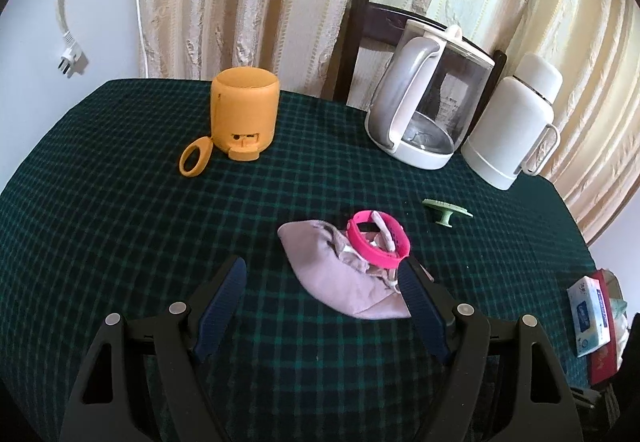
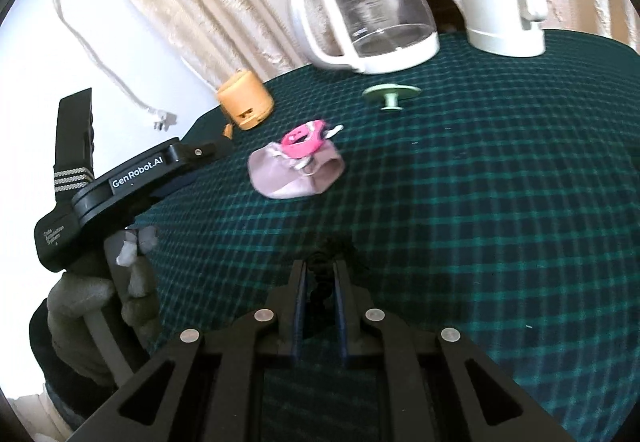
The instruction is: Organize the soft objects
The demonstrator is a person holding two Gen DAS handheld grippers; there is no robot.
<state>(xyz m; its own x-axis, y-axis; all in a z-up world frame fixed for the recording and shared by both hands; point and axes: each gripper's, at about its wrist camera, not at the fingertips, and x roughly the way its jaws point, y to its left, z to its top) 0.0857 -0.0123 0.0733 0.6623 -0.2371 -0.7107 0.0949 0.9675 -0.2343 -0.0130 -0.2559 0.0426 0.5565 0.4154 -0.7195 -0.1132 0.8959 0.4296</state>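
Right wrist view: right hand-held gripper (image 2: pixel 320 274) clenched on a dark, crinkly hair tie (image 2: pixel 334 248) just above the green-checked bench (image 2: pixel 500 202).
Left hand-held gripper (image 1: pixel 322 270) hangs released, jaws wide, over the bench's near side, its right finger overlapping a lilac cloth pouch (image 1: pixel 320 262); a pink band (image 1: pixel 378 238) lies on that pouch, mid-bench.

The right gripper (image 2: pixel 320 274) is clamped on a small black coiled hair tie (image 2: pixel 325 256) over the green checked tablecloth (image 2: pixel 480 202). A crumpled mauve fabric pouch (image 2: pixel 288 182) carries a pink silicone band (image 2: pixel 304 140).
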